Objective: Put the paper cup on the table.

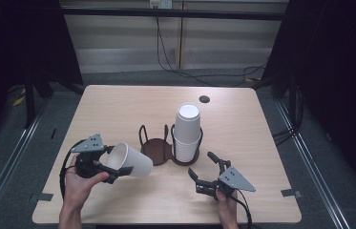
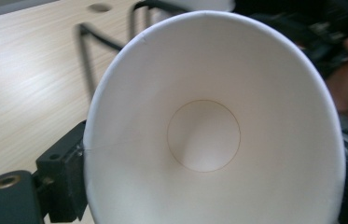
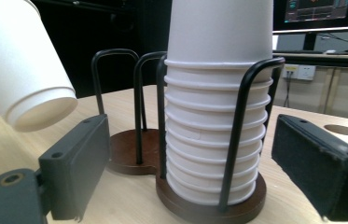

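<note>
A single white paper cup (image 1: 131,161) lies sideways above the table's front left, its open mouth toward my left gripper (image 1: 117,160), which is shut on it near the rim. In the left gripper view I look straight into the cup (image 2: 204,135), a jaw pressed on either side. A dark two-ring cup holder (image 1: 155,149) stands mid-table: the left ring is empty, the right ring holds a tall stack of white cups (image 1: 186,131). My right gripper (image 1: 200,163) is open just in front of the stack (image 3: 216,140), its jaws apart and holding nothing. The held cup (image 3: 22,70) hangs at that view's upper left.
A round cable hole (image 1: 204,99) sits near the table's far edge. Black cables (image 1: 175,67) run across the floor behind the table. A monitor (image 3: 321,9) stands on a desk in the background. Bare wood lies left of and behind the holder.
</note>
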Demonstrator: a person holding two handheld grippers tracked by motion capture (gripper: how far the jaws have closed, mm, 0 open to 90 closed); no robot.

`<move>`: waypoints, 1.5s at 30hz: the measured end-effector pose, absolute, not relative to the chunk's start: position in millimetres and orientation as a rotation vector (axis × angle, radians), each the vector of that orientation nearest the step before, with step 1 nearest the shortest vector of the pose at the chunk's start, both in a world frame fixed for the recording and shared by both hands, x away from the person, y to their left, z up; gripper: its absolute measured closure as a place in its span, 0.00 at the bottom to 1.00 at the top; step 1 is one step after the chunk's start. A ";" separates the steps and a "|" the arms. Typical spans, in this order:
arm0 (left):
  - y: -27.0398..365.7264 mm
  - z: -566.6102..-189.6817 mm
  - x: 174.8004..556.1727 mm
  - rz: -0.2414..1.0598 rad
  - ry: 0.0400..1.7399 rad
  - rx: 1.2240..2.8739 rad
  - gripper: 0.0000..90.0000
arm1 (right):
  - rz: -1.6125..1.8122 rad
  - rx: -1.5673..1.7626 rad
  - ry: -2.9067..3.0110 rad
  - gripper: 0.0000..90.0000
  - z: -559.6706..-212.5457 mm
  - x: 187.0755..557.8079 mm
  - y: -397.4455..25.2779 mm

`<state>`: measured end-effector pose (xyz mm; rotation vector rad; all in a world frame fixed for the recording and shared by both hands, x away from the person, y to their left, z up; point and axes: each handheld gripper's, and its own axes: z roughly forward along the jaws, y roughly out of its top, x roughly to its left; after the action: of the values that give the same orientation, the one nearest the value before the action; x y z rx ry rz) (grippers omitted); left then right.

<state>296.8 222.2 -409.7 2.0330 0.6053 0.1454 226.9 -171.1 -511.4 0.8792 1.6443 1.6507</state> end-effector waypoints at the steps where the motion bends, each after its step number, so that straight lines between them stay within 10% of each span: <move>1: 225.3 -408.6 298.5 0.156 0.622 2.037 0.12 | 1.653 0.880 1.643 0.13 -511.4 227.0 -171.3; 45: 214.9 -382.5 398.7 0.302 0.873 2.497 0.12 | 1.669 0.877 1.654 0.16 -511.4 225.9 -173.2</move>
<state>398.7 214.9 -382.5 2.4966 0.8731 0.3020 225.9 -173.2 -511.4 0.8774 1.6541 1.6690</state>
